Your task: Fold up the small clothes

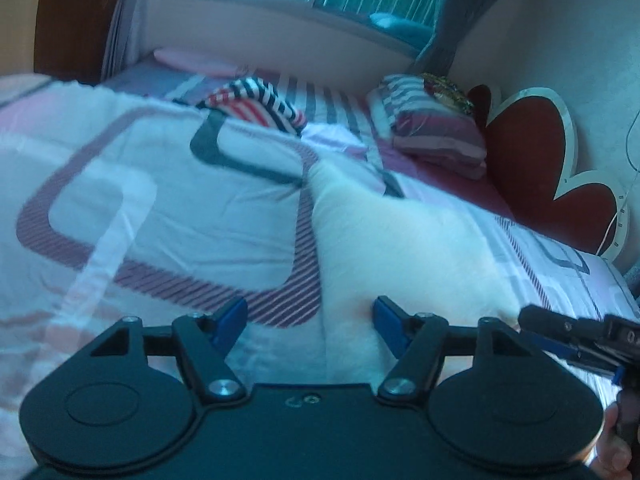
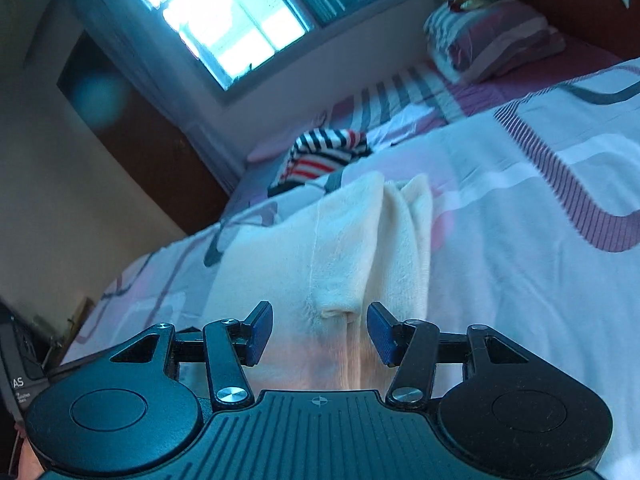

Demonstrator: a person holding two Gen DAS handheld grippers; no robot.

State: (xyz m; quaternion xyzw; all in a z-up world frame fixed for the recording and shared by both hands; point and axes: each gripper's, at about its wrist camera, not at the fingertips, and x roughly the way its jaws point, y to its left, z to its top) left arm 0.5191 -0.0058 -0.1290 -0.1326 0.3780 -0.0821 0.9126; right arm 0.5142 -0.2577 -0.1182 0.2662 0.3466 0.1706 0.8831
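Both claws I see with their blue pads spread apart and pinching nothing. My left claw (image 1: 310, 320) sits low in the middle of the left wrist view, hanging over the bed cover (image 1: 160, 208), which is white with purple striped and grey bands. Its left pad is over a striped band, and its right pad is at the edge of the cream cloth (image 1: 400, 240). This cloth is the small garment for folding; it lies on the cover in the centre right of that frame, flat and a little blurred. At the lower right edge of the same frame a part of my right claw comes in, beside the cloth.

In the right wrist view, my right claw (image 2: 320, 330) is at the bottom centre, pads wide, and the cream cloth (image 2: 340, 248) lies directly ahead of the gap between them. A seam runs down the cloth, and on its right side it makes some long folds. A small pucker of the fabric is just ahead of the pads; I cannot tell if either pad touches it.

Further back, in the upper middle of both views, a striped garment (image 1: 256, 104) in red, white and dark blue lies well apart from the cream one. At the upper right is a striped pillow (image 1: 432, 128) near the red headboard (image 1: 532, 152). A bright window (image 2: 224, 20) is in the upper left of the right wrist view.
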